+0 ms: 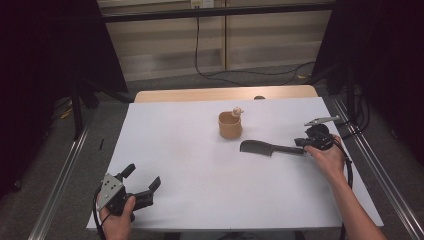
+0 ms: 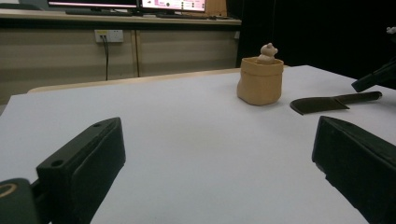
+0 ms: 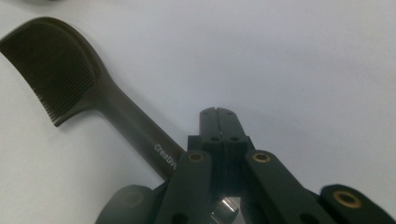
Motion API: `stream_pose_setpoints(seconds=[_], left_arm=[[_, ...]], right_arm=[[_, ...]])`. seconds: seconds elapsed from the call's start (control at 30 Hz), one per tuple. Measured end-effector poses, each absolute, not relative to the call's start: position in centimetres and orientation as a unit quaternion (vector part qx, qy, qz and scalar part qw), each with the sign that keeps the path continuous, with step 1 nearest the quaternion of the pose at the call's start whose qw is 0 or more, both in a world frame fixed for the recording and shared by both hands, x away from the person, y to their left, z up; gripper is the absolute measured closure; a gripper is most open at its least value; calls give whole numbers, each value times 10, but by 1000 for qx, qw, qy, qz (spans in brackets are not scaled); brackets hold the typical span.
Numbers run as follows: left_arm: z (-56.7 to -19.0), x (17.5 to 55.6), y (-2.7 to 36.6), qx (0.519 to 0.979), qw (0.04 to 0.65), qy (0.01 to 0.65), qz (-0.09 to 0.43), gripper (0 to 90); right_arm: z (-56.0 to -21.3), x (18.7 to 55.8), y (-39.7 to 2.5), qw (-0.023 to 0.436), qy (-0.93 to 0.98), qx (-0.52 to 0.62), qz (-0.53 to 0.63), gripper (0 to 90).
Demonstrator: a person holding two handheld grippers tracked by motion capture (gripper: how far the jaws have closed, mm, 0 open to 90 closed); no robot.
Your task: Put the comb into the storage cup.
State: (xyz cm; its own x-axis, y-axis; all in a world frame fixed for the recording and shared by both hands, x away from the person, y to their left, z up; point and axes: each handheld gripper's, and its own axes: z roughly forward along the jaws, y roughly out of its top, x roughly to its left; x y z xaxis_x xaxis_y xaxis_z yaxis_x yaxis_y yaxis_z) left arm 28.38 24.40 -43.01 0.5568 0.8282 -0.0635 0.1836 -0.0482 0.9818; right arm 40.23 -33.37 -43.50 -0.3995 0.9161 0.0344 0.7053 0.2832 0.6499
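White tabletop [image 1: 200, 165]: a dark, flat plastic comb [image 1: 257, 147] lies right of a tan cup [image 1: 230, 126]. Right gripper [image 1: 302, 142] seems clamped on its stiff, light handle, the natural hold. Left gripper [image 1: 142, 186] rests open, empty.

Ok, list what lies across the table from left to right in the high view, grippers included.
Left gripper, open near the table's front left corner → tan cup with a small figure on its rim → black comb lying flat → right gripper at the comb's handle end.
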Motion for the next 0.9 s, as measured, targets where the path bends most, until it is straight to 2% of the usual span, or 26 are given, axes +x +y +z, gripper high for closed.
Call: stream_pose_setpoints(seconds=[0.9], left_arm=[[-431,286,246,669,575,384,272,28]], right_arm=[[-444,399,-338,178,790,525,262,900]])
